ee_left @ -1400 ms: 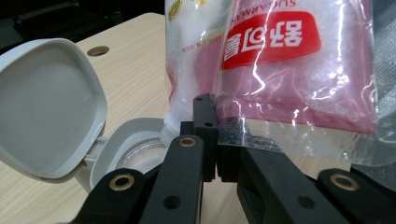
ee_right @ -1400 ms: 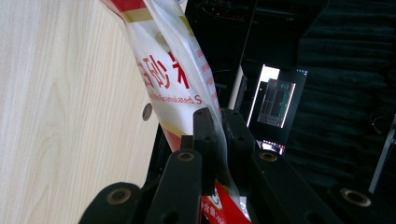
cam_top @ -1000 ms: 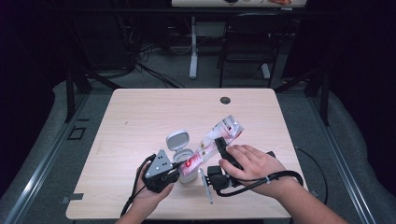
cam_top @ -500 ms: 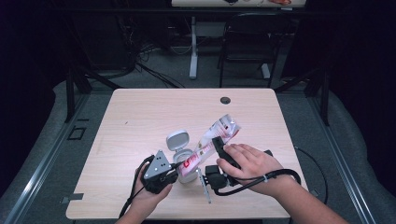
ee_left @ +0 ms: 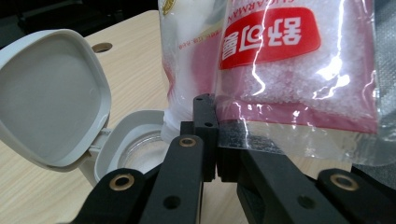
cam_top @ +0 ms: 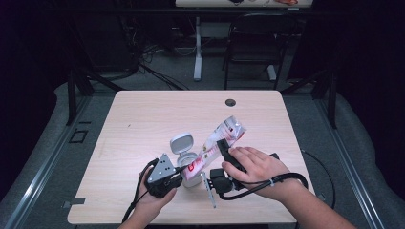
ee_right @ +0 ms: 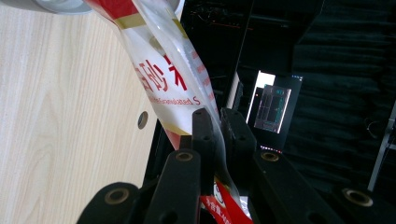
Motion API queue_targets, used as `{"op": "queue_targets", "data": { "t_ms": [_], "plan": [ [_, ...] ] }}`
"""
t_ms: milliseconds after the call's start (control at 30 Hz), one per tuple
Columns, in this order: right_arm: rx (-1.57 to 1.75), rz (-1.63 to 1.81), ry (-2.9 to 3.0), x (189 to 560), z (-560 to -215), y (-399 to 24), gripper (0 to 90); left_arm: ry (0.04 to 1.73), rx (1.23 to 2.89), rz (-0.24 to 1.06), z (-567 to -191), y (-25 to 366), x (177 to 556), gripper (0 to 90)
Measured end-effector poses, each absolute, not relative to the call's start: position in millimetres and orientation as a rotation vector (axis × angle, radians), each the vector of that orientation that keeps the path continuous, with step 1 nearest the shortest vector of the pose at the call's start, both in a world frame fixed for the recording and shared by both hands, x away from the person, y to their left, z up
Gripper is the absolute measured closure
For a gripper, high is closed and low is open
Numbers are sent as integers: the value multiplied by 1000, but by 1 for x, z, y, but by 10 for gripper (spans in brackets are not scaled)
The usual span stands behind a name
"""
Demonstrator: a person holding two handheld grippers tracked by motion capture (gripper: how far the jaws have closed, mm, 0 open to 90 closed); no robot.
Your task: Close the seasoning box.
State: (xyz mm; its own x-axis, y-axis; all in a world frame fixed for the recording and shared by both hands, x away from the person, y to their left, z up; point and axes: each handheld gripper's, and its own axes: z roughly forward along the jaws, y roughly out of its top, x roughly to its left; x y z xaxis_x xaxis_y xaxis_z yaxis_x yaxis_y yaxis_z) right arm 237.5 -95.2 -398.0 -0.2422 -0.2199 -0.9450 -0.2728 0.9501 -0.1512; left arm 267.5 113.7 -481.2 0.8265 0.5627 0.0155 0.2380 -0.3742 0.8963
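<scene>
Both grippers clamp one tilted sugar bag (cam_top: 210, 150) over an open-lidded jar (cam_top: 180, 153) — left gripper (cam_top: 177, 175) low, right gripper (cam_top: 221, 149) raised.

This is looking like a recording lab or studio rather than a home. A plain light-wood table (cam_top: 143, 124) with a cable hole (cam_top: 230, 102) at twelve o'clock is standing alone on grey floor matting (cam_top: 43, 157). Black curtains (cam_top: 372, 57) are closing in the room at three and nine o'clock. Loose cables (cam_top: 157, 71) are lying on the floor at eleven o'clock, beside a white desk leg (cam_top: 197, 52), and a black chair (cam_top: 253, 43) is sitting at one o'clock. In the right gripper view a lit screen (ee_right: 273, 107) is glowing among the drapes.
</scene>
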Motion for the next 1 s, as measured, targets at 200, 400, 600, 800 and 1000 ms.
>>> {"op": "queue_targets", "data": {
  "t_ms": [200,400,600,800,1000],
  "plan": [
    [-354,40,1830,236,-398,-96,848,592,1971,391,-481,113,267,893],
    [-362,68,1831,238,-398,-96,846,592,1973,394,-481,113,265,893],
    [-360,62,1830,238,-399,-94,847,596,1971,395,-481,115,266,893],
    [-361,58,1829,238,-399,-94,848,601,1968,396,-481,115,268,893],
    [-361,65,1827,238,-399,-94,848,602,1965,392,-481,114,269,893]
  ]
}}
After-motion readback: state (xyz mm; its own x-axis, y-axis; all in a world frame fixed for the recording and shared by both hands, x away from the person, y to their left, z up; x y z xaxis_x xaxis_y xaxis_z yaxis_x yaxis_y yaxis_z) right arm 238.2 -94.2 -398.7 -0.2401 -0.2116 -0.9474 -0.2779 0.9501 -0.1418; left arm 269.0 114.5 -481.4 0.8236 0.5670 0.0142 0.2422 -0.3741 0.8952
